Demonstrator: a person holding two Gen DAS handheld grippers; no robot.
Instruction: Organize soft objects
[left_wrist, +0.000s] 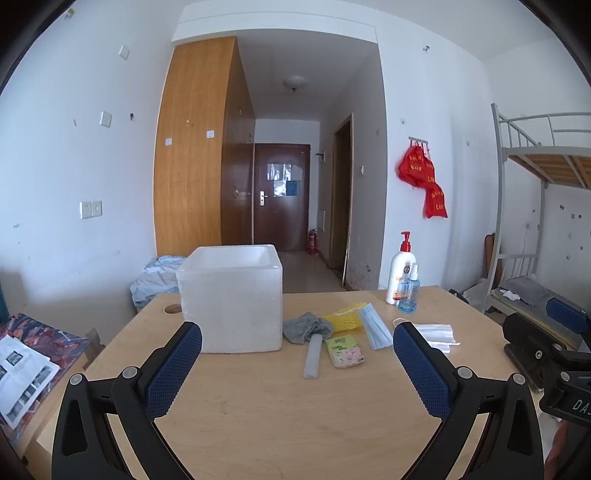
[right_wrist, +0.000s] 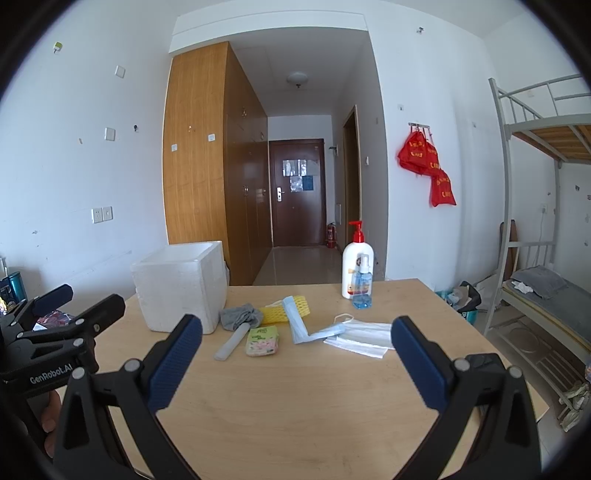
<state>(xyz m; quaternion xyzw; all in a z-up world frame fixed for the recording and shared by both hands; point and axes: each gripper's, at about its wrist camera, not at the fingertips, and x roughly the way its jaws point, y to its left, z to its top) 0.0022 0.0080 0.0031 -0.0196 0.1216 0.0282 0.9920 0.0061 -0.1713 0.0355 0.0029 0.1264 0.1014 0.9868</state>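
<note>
A white foam box (left_wrist: 231, 301) (right_wrist: 181, 288) stands open-topped on the wooden table (left_wrist: 277, 406) (right_wrist: 295, 387). To its right lie a grey cloth (left_wrist: 308, 326) (right_wrist: 240, 315), a yellow foam net (left_wrist: 345, 317) (right_wrist: 282, 312), a blue face mask (left_wrist: 375, 330) (right_wrist: 297, 321), white masks (left_wrist: 436, 334) (right_wrist: 364, 338), a green tissue pack (left_wrist: 345, 350) (right_wrist: 262, 341) and a white foam strip (left_wrist: 313, 356) (right_wrist: 232, 343). My left gripper (left_wrist: 297, 349) is open and empty, short of the objects. My right gripper (right_wrist: 297, 343) is open and empty too. Each shows in the other's view: the right gripper (left_wrist: 546, 343), the left gripper (right_wrist: 55, 325).
A white lotion pump bottle (left_wrist: 402, 269) (right_wrist: 356, 264) and a small blue spray bottle (left_wrist: 409, 290) (right_wrist: 362, 286) stand at the table's far right. A bunk bed (right_wrist: 546, 288) stands at right. A patterned cloth with papers (left_wrist: 26, 365) lies left of the table.
</note>
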